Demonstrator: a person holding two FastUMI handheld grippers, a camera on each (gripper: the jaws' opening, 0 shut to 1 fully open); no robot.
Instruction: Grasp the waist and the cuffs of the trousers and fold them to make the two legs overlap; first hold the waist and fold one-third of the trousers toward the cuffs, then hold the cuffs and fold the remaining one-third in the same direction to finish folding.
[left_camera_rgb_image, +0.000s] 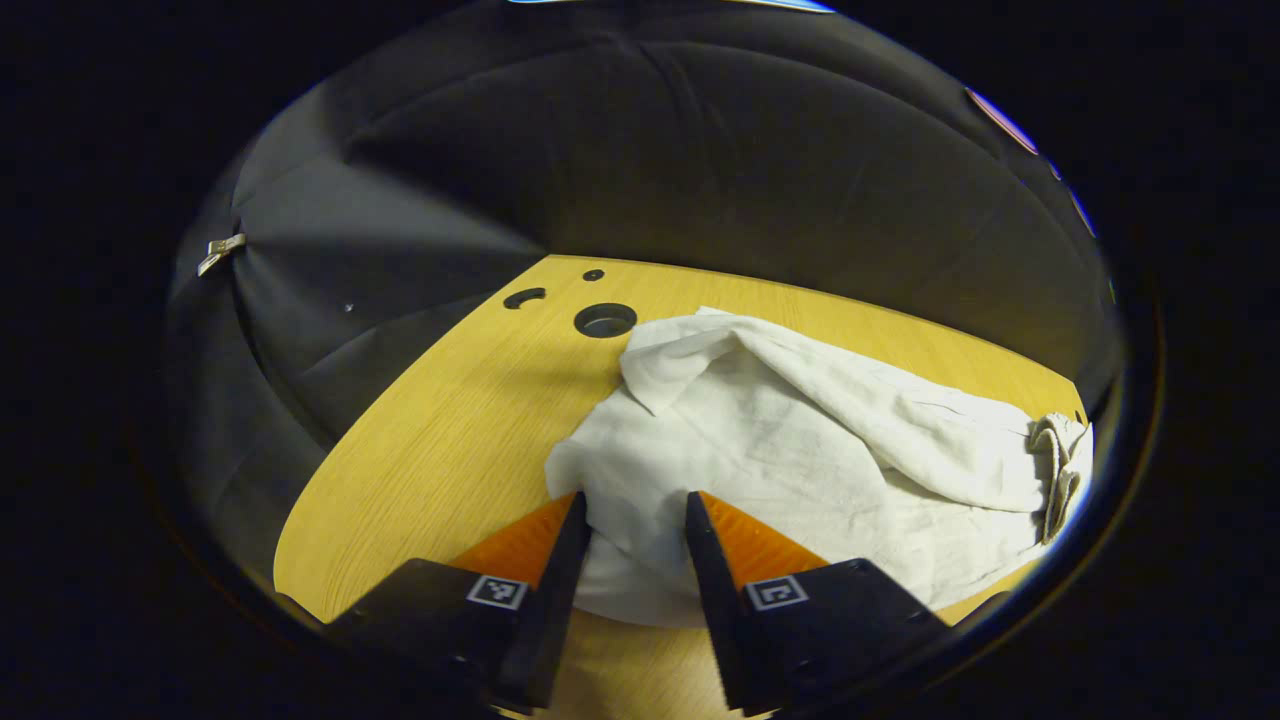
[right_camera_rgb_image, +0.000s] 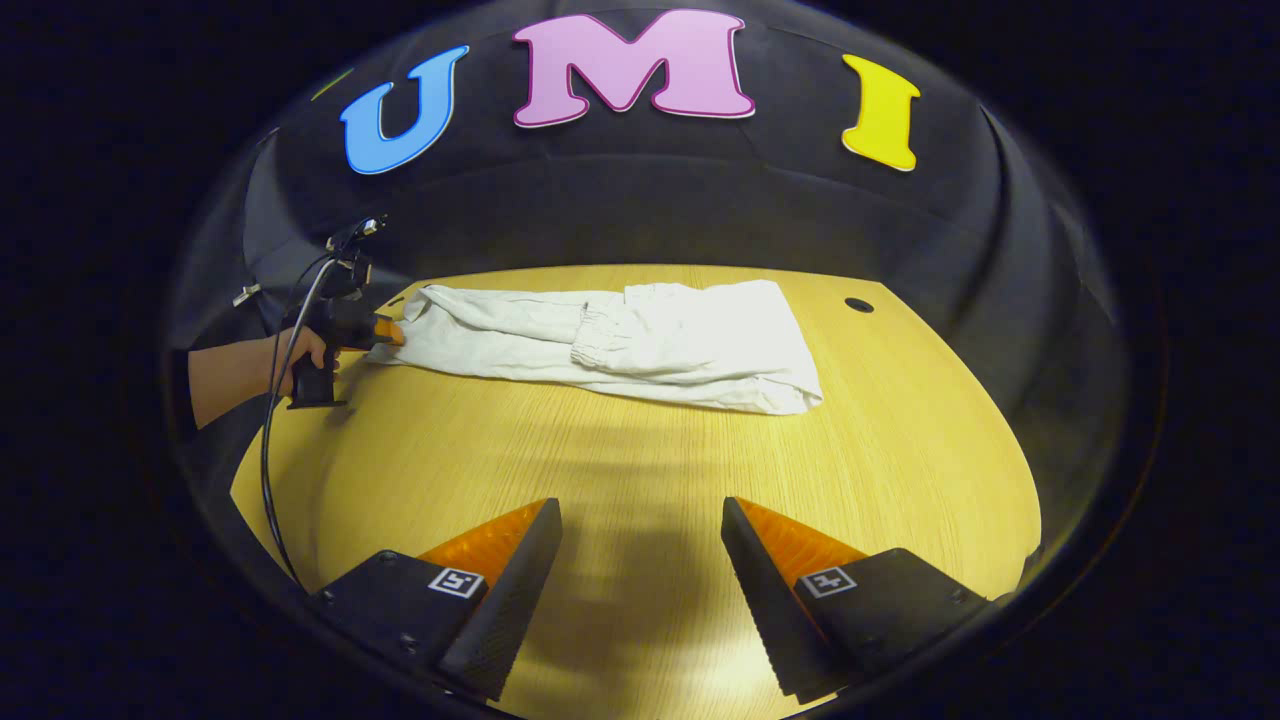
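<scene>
Left gripper view and right gripper view, trouser-folding task. The trousers (right_camera_rgb_image: 610, 345) lie as a long band across the far middle of the table (right_camera_rgb_image: 640, 480), already doubled lengthwise by the look of it; the gathered cuffs (right_camera_rgb_image: 590, 335) rest near mid-length on top of the cloth. I judge that the leg overlap is done and an end fold is in hand, though I cannot tell from here whether the end I hold is the waist. In the left gripper view, the left gripper (left_camera_rgb_image: 637, 535) sits at lower centre with its fingers partly spread, a bulge of cloth (left_camera_rgb_image: 640, 560) between them — whether both pads press it I cannot tell. In the right gripper view the same tool appears at middle left, held level by a hand (right_camera_rgb_image: 300, 360), tip touching the trousers' left end, cable trailing down. The right gripper (right_camera_rgb_image: 640, 560) hovers over bare table at lower centre, fingers wide apart, holding nothing, well apart from the cloth. The next move calls for the right gripper to reach the matching corner, so that both lift together — one corner alone would skew the fold.
</scene>
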